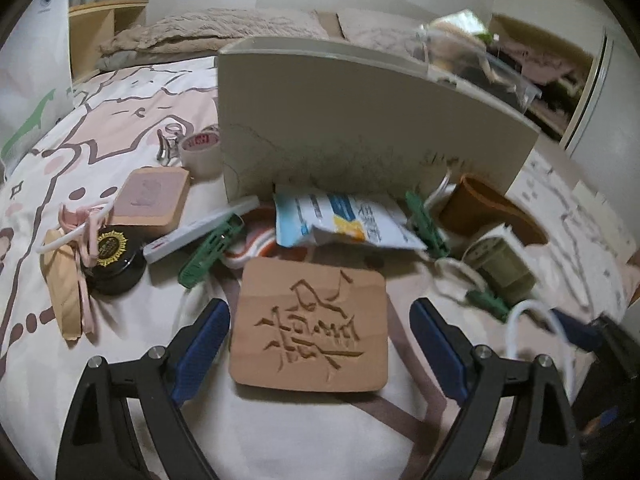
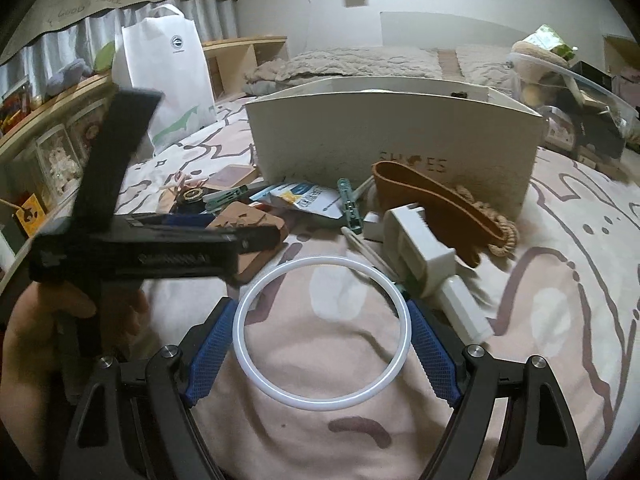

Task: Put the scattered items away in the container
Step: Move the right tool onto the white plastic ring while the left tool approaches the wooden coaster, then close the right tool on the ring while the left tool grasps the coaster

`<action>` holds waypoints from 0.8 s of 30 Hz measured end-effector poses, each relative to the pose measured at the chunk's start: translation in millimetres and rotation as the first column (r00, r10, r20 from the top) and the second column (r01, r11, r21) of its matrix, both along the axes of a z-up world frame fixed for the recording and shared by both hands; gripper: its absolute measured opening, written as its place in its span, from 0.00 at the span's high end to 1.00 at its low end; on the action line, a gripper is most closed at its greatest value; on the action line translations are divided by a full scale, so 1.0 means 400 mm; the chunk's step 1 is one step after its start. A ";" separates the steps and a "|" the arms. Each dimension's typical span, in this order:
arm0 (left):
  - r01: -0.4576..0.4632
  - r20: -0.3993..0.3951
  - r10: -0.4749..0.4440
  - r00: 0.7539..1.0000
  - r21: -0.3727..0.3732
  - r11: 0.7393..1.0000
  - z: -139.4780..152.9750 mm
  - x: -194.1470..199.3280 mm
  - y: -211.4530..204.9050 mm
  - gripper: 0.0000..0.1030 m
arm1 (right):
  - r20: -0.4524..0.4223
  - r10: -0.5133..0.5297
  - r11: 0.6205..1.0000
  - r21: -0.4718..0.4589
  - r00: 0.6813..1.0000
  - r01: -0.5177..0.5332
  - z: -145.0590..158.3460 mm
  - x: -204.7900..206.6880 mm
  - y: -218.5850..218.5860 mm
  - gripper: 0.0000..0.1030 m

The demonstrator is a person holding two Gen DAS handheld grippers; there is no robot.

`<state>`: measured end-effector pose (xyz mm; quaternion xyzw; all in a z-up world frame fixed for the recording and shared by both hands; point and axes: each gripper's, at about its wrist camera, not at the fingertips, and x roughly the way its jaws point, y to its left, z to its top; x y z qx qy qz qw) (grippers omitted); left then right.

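A carved wooden block (image 1: pixel 310 326) lies on the bed between the fingers of my left gripper (image 1: pixel 320 344), which is open; the pads stand just beside the block's edges. A white ring (image 2: pixel 322 334) lies between the fingers of my right gripper (image 2: pixel 320 354), open, with the pads at or very near the ring's sides. The white shoe box (image 1: pixel 360 120) stands upright behind the clutter; it also shows in the right wrist view (image 2: pixel 396 140). The left gripper's body (image 2: pixel 132 248) and the hand holding it fill the left of the right wrist view.
Scattered before the box: a blue-white packet (image 1: pixel 344 220), green clips (image 1: pixel 208 252), a second wooden block (image 1: pixel 154 200), a black round tin (image 1: pixel 112 260), a tape roll (image 1: pixel 200 152), a brown leather piece (image 2: pixel 432 200), a white plastic device (image 2: pixel 424 256). A white paper bag (image 2: pixel 168 76) stands far left.
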<state>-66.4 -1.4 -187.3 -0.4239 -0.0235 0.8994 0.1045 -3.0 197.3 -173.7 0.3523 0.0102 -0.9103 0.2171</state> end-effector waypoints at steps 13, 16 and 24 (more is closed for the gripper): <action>-0.020 0.026 0.021 0.999 -0.049 0.999 -0.030 -0.005 0.004 0.25 | -0.011 -0.021 0.999 -0.026 1.000 0.021 0.005 0.003 0.033 0.18; -0.022 0.011 0.023 1.000 -0.062 0.998 -0.023 0.002 0.011 0.25 | -0.021 -0.022 0.999 -0.041 1.000 0.021 0.010 0.000 0.036 0.18; -0.014 -0.042 0.013 0.999 -0.028 1.000 0.023 0.037 0.018 0.25 | -0.048 -0.042 0.997 -0.064 0.998 0.039 0.036 -0.012 0.052 0.18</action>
